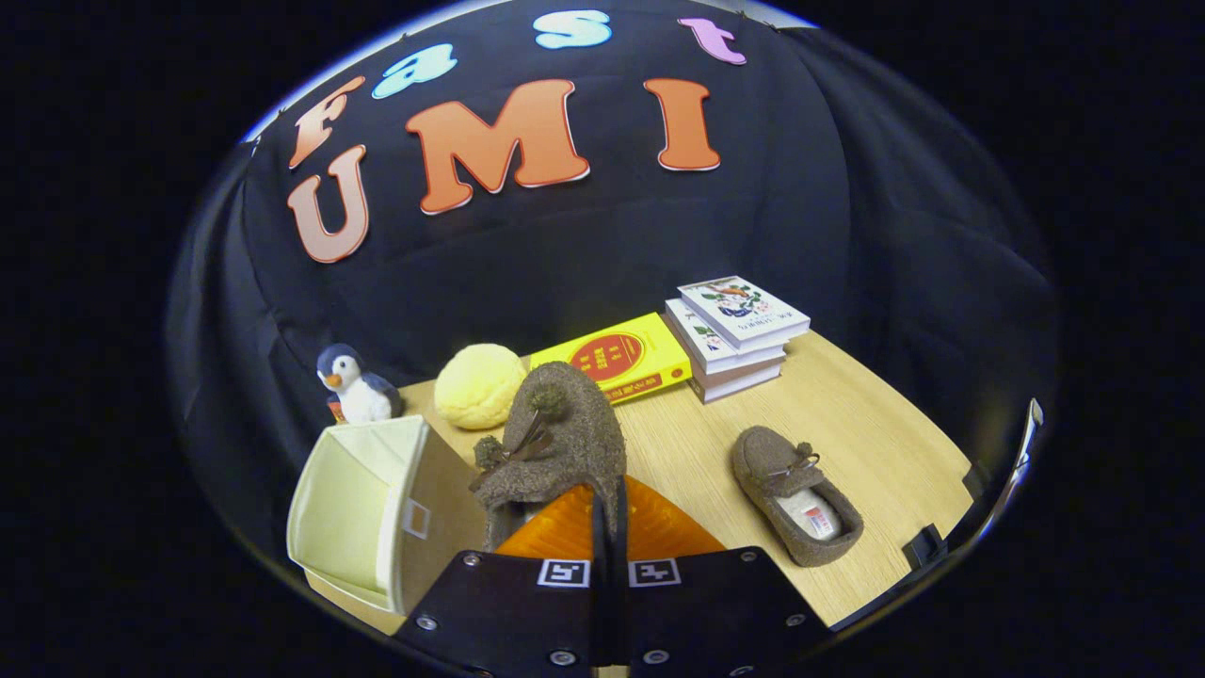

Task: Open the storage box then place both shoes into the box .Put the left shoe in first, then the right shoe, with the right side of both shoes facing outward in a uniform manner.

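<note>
gripper view | rides on gripper [602, 527] | faces forward, down over table [875, 424] | close

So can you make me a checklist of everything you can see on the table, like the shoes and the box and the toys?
Surface: light wooden table, bare on the side past the second shoe.
Job's things: cream storage box stands open beside the fingers. One brown shoe is held up in the gripper, toe upward. The other brown shoe lies flat on the table.
Clutter: toy penguin, yellow round plush, yellow book, stack of books, all beyond the shoes.
Gripper: gripper is shut on the held shoe's heel edge.
Cables: nothing seen.
Surroundings: black cloth wall behind the table.
</note>
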Tool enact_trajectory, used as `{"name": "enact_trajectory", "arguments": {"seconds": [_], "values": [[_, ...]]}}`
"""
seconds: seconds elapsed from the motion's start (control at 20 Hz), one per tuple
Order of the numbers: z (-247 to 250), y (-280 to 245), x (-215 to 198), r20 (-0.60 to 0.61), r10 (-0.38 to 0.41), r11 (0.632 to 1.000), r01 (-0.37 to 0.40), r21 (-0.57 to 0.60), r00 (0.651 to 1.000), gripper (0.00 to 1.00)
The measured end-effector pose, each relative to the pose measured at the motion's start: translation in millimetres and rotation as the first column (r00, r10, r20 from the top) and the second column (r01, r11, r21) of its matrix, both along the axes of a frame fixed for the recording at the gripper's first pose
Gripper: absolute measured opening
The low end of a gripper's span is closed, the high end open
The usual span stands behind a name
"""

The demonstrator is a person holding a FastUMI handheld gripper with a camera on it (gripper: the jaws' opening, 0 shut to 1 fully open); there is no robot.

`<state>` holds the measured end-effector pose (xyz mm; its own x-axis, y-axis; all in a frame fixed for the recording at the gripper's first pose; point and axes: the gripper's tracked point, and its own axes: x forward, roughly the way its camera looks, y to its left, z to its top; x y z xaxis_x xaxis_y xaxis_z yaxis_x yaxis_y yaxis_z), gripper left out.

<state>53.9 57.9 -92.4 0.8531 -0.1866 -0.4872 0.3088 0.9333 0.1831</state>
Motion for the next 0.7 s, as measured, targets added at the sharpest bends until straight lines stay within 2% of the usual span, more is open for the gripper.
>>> {"name": "enact_trajectory", "arguments": {"seconds": [0.15, 0.3, 0.5, 0.7], "values": [[34.8, 40.5, 7.2, 0.045, 0.027, 1.0, -0.027, -0.011, 0.999, 0.01], [51.7, 88.6, 18.2, 0.078, 0.069, 0.997, -0.071, 0.031, 0.995, 0.01], [47.8, 147.8, 28.8, 0.07, 0.127, 0.99, -0.131, 0.052, 0.989, 0.01], [16.9, 200.7, 36.9, 0.017, 0.18, 0.98, -0.181, 0.078, 0.983, 0.01]]}}
